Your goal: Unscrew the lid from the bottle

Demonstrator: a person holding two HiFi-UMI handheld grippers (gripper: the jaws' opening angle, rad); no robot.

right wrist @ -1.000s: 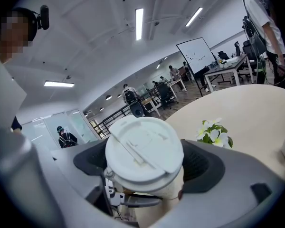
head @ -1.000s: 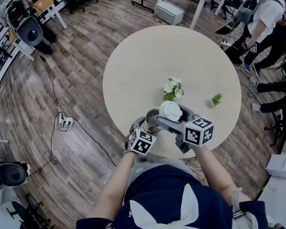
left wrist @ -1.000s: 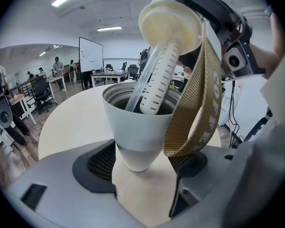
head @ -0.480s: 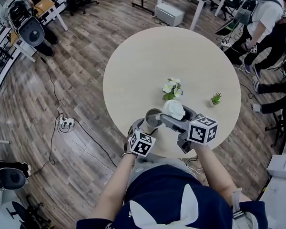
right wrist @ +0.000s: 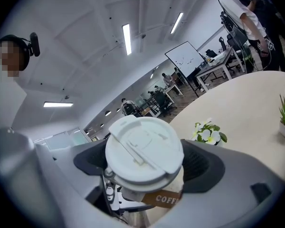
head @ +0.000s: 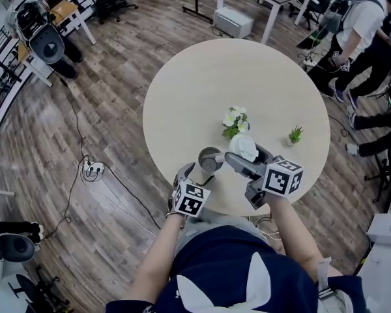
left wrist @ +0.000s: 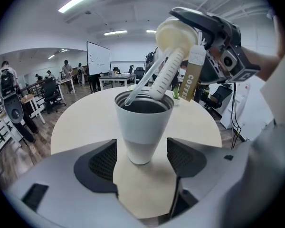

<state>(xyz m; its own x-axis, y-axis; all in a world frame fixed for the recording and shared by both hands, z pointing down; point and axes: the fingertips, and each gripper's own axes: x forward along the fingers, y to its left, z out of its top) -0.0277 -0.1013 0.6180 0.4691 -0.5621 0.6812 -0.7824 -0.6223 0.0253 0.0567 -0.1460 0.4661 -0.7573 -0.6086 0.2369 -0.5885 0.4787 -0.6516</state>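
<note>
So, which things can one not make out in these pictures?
Contents of the cup: the left gripper view shows only a dark inside; in the head view it is too small.
Underside of the lid: in the right gripper view its own top hides it.

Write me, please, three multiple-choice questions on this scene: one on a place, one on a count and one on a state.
1. Where is the lid of the cup? A screwed on it; B lying inside it; C in the right gripper, off the cup.
2. How many plants stand on the table? A two; B one; C four.
3. How are the left gripper's fingers? A shut on the cup; B apart; C shut on the lid.
Answers: 1 C, the right gripper clamps it beside the open cup. 2 A, white flowers and a small green plant. 3 B, the cup stands untouched before them.
</note>
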